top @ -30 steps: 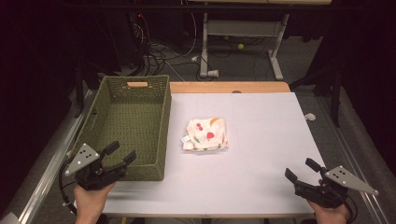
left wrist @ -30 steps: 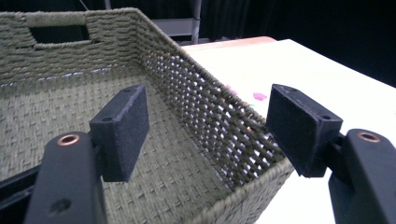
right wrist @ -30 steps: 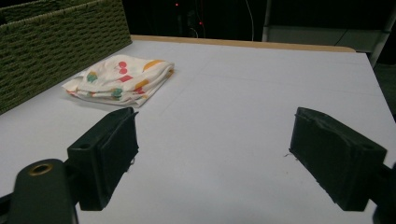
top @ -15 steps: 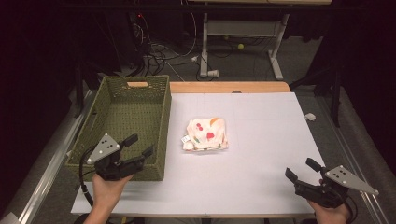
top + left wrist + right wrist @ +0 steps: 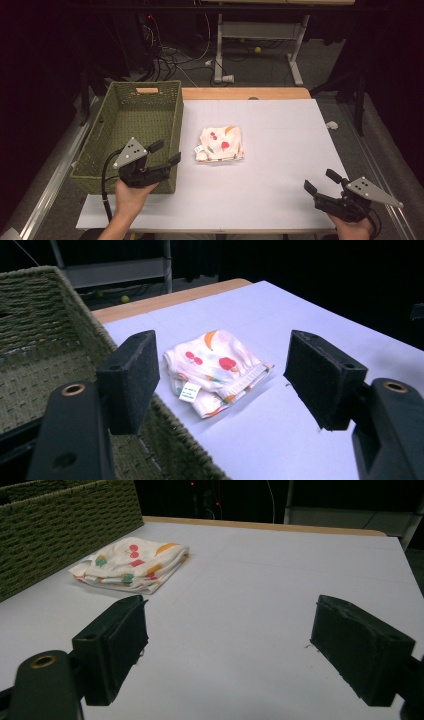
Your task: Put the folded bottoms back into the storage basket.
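Items: one folded printed cloth (image 5: 221, 144), one green basket (image 5: 106, 129); left gripper (image 5: 166, 153) wide, empty; right gripper (image 5: 320, 182) wide, empty.

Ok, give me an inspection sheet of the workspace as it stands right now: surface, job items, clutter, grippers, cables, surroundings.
Surface: white tabletop with a wooden strip along its far edge.
Job's things: folded white cloth with coloured fruit print, flat on the tabletop mid-table, white tag facing the basket; green woven rectangular basket at the left edge, nothing seen inside.
Clutter: nothing seen on the tabletop.
Grippers: left gripper open, above the basket's near right corner, jaws pointing toward the cloth; right gripper open, at the near right corner, holding nothing.
Cables: black cable trailing from the left gripper; loose cables on the floor beyond the table.
Surroundings: dark room, white desk frame behind.
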A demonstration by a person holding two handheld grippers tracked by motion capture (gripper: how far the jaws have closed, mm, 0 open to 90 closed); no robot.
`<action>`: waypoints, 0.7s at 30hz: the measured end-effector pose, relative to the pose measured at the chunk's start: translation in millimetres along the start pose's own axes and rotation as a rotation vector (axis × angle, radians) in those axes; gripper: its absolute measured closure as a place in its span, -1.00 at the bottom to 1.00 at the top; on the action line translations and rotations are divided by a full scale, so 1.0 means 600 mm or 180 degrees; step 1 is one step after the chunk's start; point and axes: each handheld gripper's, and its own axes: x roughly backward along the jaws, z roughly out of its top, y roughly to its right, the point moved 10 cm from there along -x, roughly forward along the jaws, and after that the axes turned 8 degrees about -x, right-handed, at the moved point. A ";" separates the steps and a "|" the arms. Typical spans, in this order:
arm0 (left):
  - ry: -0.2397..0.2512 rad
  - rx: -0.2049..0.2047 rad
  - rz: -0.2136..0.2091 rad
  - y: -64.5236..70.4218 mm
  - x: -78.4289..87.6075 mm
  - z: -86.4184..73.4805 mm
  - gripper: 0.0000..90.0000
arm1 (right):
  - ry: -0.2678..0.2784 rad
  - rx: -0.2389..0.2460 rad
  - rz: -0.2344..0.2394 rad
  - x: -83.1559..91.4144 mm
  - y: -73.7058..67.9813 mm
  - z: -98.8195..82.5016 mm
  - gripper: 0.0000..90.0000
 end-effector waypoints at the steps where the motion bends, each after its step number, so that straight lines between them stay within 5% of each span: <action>1: 0.0005 0.0007 -0.0016 0.002 -0.002 0.002 -0.38 | -0.0003 0.0000 -0.0002 0.000 -0.001 0.000 -0.66; 21: -0.0188 -0.0045 -0.0166 0.043 -0.061 0.013 -0.38 | 0.0038 -0.0031 0.0032 0.004 -0.001 0.002 -0.66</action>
